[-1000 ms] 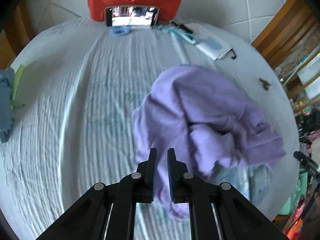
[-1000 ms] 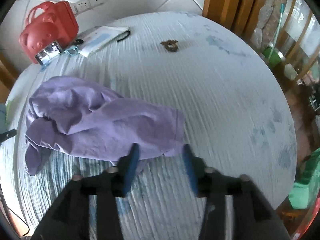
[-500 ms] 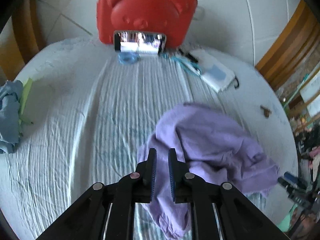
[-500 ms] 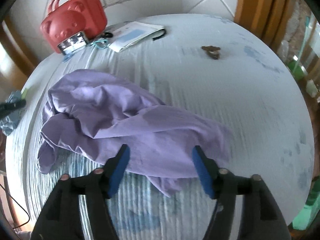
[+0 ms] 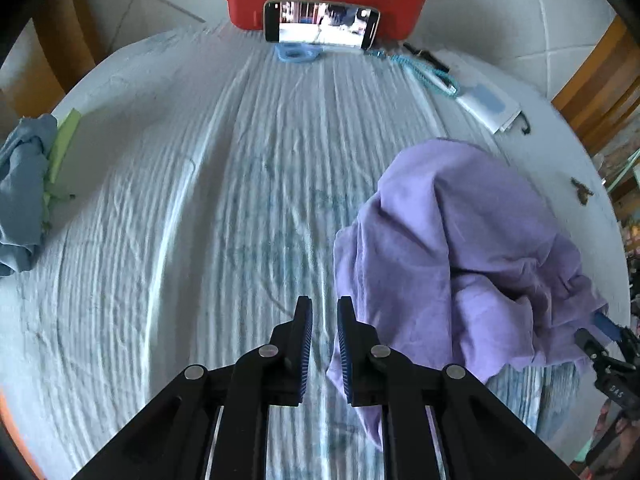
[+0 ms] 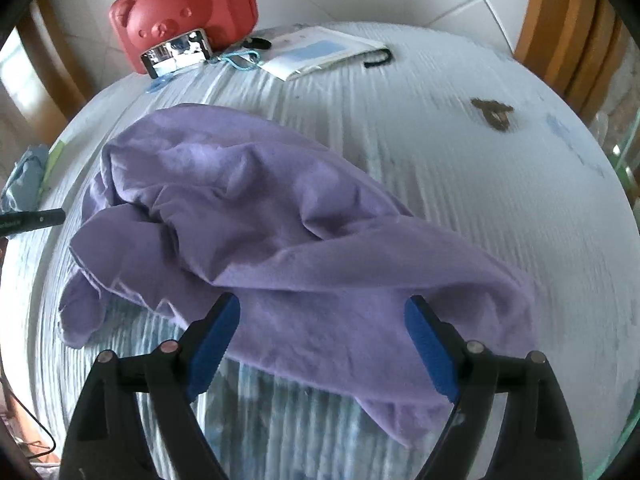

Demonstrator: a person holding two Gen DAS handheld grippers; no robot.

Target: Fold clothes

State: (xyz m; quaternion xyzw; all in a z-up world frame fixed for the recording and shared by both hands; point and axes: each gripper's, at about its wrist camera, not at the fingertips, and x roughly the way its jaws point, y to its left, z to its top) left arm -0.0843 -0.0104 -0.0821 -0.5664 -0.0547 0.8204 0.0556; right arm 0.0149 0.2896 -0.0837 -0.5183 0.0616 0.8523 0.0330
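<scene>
The left tongs (image 5: pixel 322 312) hang low over the ribbed white tablecloth (image 5: pixel 180 220) with their two fingers drawn almost together, only a narrow slit of cloth showing between the blue ridged pads, and nothing caught in them. The purple garment (image 5: pixel 472 248) lies just beside them on the right; its near edge runs under the right-hand finger, though I cannot tell if it touches.

The right tongs (image 6: pixel 322 316) stand spread wide, blue pads well apart, poised over the near hem of the same purple garment (image 6: pixel 280 216). The fabric lies between and beneath the fingers, but they are not closed on it. The garment is a crumpled heap near the middle of the round table, bunched and rumpled toward the left, with a loose flap trailing toward the near edge.

Farther back, a red bear-faced case (image 6: pixel 184 12) stands at the far side of the table against the tiled wall, and a phone (image 6: pixel 176 54) leans on its front with the screen lit. Beside it lie a teal cord (image 6: pixel 240 60) and a white booklet (image 6: pixel 316 54) with a blue patch on the cover. A small brown object (image 6: pixel 494 114) sits alone on the cloth to the right. At the far left edge, a blue cloth (image 5: pixel 20 188) is bundled by a green strip (image 5: pixel 62 140).
</scene>
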